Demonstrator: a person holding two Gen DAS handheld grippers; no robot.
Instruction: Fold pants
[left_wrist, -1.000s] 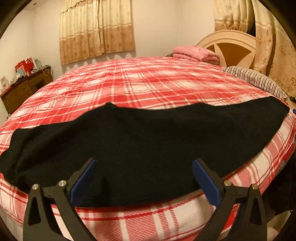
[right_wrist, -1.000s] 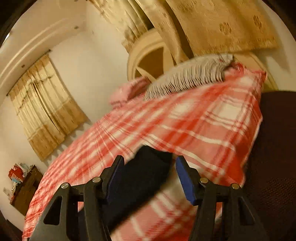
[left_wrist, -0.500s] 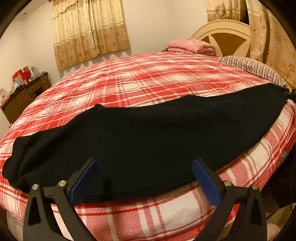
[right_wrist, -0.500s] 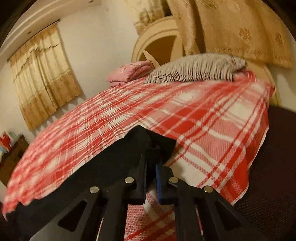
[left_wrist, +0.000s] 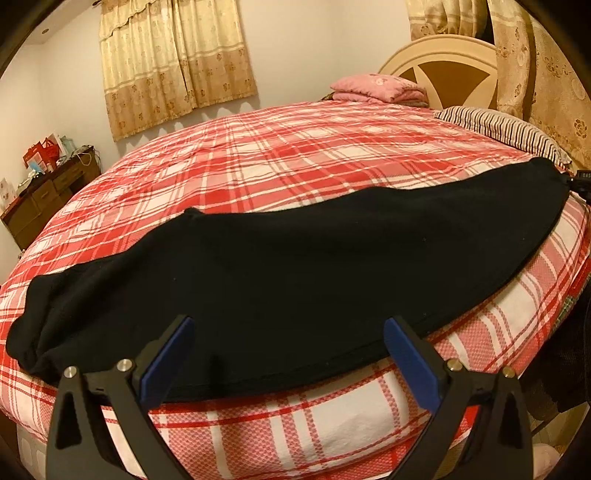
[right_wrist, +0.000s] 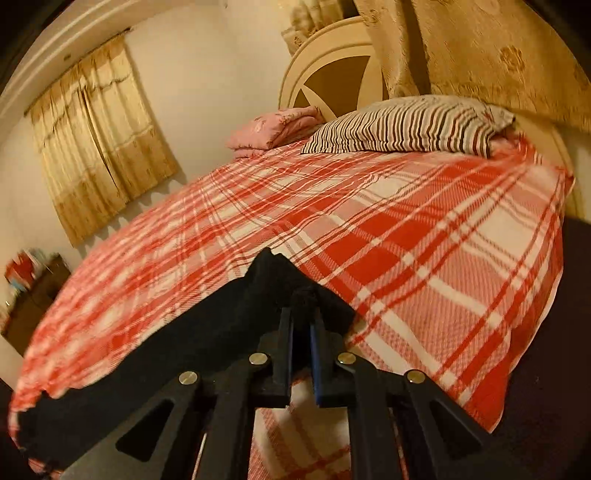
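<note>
Pants (left_wrist: 295, 273), black, lie stretched across the near edge of the bed (left_wrist: 295, 162), their 3 o'clock end newly clamped by the right gripper (right_wrist: 301, 325), open a second ago, while the left gripper (left_wrist: 288, 354) hangs apart, so folding can start.

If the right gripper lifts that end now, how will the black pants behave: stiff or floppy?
Likely floppy: the black pants lie limp, following the bed's curve. The right gripper pinches only one bunched end, so the rest would probably trail and drag. The matte knit looks unlikely to slip.
</note>
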